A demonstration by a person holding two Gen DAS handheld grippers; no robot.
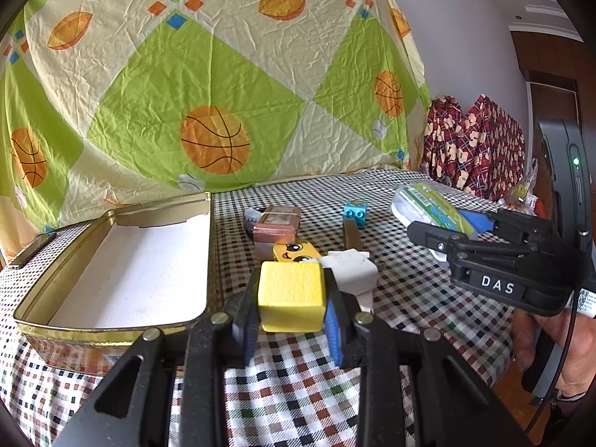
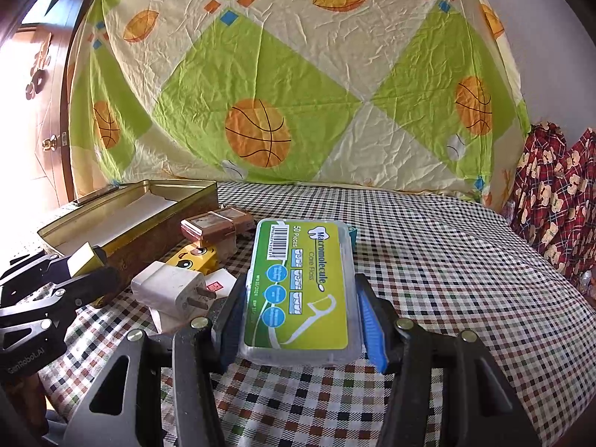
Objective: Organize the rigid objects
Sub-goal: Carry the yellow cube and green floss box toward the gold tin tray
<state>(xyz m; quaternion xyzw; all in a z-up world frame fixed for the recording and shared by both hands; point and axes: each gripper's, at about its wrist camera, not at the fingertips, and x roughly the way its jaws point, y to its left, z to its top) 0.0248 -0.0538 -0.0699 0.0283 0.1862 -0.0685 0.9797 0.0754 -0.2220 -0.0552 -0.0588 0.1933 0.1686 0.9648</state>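
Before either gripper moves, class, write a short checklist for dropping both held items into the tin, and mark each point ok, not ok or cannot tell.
1. Left gripper clamped on yellow block: ok.
2. Right gripper clamped on floss box: ok.
3. Tin open: ok.
4. Tin floor bare: ok.
5. Block above the tin: not ok, it hangs beside it.
6. Floss box fits flat in the tin: cannot tell.

Bright daylight, blown-out glare at the right wrist view's left edge, sharp focus, heavy fisheye bending, dark vignetted corners
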